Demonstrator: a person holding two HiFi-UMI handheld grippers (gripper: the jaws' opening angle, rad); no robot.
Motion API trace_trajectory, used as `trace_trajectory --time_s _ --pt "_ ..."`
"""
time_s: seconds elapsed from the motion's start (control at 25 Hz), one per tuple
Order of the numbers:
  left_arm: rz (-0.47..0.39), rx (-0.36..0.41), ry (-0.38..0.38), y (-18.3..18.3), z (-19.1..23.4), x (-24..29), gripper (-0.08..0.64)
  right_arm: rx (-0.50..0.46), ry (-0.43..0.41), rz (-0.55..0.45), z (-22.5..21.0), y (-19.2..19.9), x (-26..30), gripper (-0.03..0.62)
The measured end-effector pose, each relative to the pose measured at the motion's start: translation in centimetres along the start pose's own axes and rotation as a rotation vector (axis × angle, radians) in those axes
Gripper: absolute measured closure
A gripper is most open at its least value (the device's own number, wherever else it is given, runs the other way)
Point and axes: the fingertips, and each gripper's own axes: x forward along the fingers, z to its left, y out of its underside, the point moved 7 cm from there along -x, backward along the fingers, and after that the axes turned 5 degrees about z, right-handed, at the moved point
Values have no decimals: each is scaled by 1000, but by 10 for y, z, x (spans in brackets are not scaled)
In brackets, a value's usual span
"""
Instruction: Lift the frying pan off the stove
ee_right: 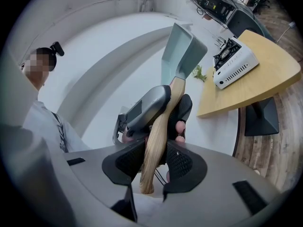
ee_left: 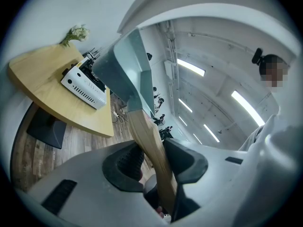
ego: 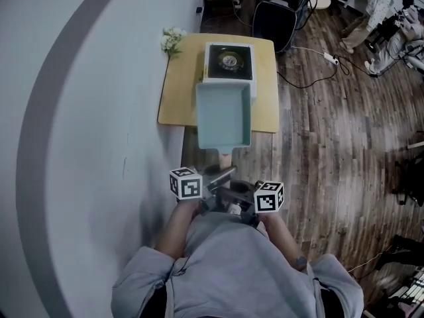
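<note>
The rectangular teal frying pan (ego: 224, 114) hangs in the air over the front of the small wooden table (ego: 177, 91), clear of the white portable stove (ego: 228, 61) behind it. Its wooden handle (ego: 226, 158) points back at me. My left gripper (ego: 213, 185) and right gripper (ego: 242, 201) sit close together, both shut on that handle. In the left gripper view the handle (ee_left: 149, 145) runs up between the pads to the pan (ee_left: 125, 67), with the stove (ee_left: 85, 86) below. In the right gripper view the pads clamp the handle's end (ee_right: 151, 169), and the pan (ee_right: 182, 48) rises above it.
A small bunch of white flowers (ego: 172, 40) stands at the table's back left corner. A pale curved wall (ego: 79, 124) runs along the left. A black office chair (ego: 275, 18), floor cables (ego: 311, 65) and people (ego: 381, 12) are beyond on the wooden floor.
</note>
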Motion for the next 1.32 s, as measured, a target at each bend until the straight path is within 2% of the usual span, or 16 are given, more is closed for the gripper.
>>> trace_trajectory --time_s 0.36,0.72,1.32 --pt "-4 41 1 7 -24 6 430 -45 -7 -23 13 7 -16 469" --pt "20 85 -6 6 -26 10 433 -64 -9 -27 12 7 -18 472" --pt "9 95 -19 0 -27 12 434 -80 -21 -24 11 -1 -19 472"
